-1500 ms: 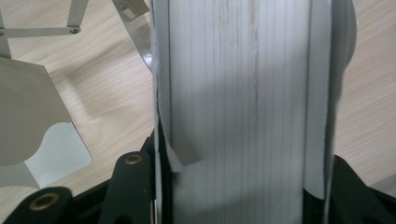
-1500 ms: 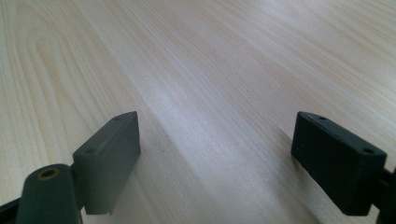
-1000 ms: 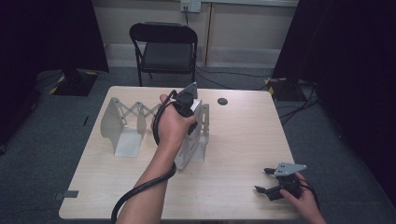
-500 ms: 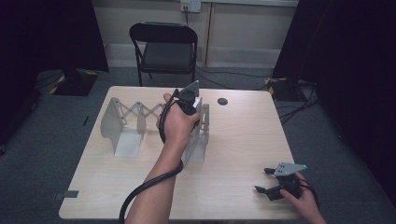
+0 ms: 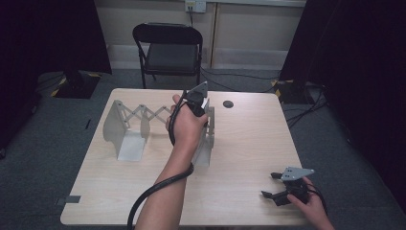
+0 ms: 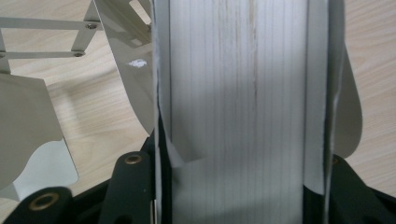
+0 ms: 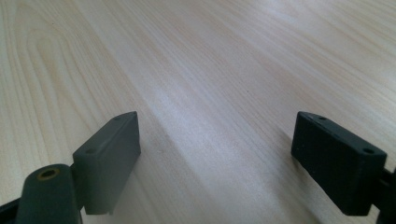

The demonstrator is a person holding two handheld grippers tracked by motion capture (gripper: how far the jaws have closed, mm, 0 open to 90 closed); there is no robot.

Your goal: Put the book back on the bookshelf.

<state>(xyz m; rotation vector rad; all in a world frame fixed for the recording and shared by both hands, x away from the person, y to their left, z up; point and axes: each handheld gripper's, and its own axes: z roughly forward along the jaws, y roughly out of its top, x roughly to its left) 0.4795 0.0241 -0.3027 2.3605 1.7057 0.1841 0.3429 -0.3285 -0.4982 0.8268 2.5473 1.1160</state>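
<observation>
A grey metal extending rack stands on the wooden table (image 5: 249, 139), its left end plate (image 5: 117, 127) joined by scissor links (image 5: 151, 114) to its right end plate (image 5: 207, 143). My left gripper (image 5: 202, 106) comes down on top of the right end plate and is shut on it. In the left gripper view the pale plate (image 6: 238, 84) fills the gap between the black jaws of the left gripper (image 6: 243, 163). My right gripper (image 5: 269, 185) lies on the table near the front right corner, open, nothing between its fingers (image 7: 112, 149).
A small dark round disc (image 5: 228, 103) lies near the table's far edge. A black folding chair (image 5: 167, 48) stands behind the table. Cables run over the floor at the back right. Dark curtains hang on both sides.
My left hand has edged slightly to the right with the rack's right end plate in its grip. The right gripper has stayed where it was.
</observation>
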